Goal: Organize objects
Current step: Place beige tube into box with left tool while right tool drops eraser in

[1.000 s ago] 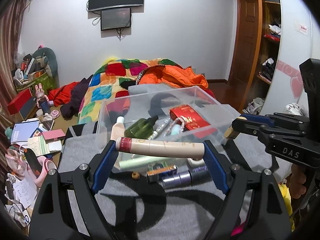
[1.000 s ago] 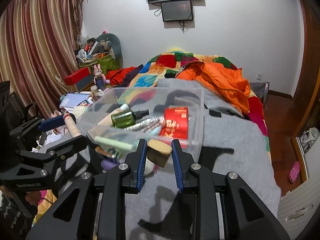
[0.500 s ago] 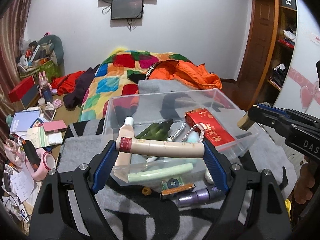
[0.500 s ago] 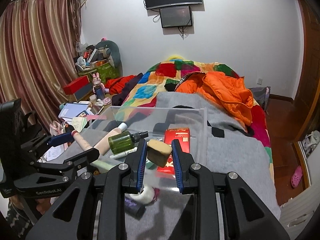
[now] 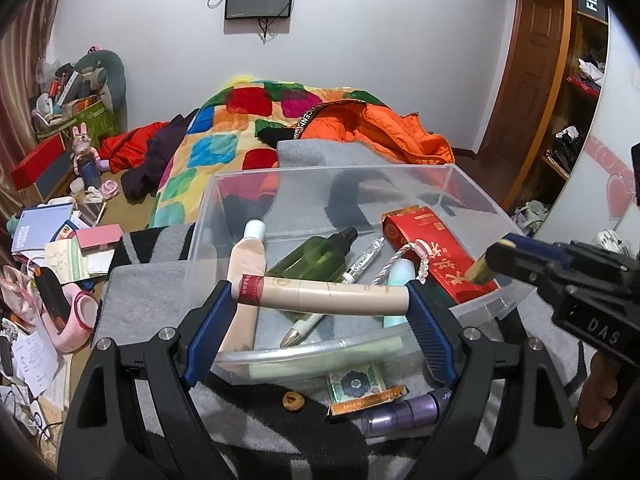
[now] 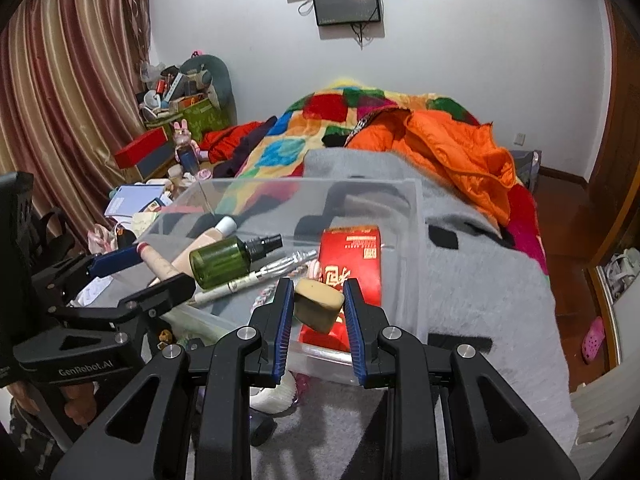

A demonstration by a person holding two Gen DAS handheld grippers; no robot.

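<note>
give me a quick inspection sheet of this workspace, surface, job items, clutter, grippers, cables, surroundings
surface: grey blanket spread over the bed.
job's things: clear plastic bin holds a red box, green spray bottle, pen and tubes.
clutter: purple tube, patterned packet and a small brown piece lie on the blanket in front of the bin.
grippers: left gripper is clamped end to end on a beige tube over the bin; right gripper is shut on a tan block above the red box.
cables: wires hang below the wall screen.
surroundings: patchwork quilt, orange jacket, curtain, floor piles of books and boxes.
</note>
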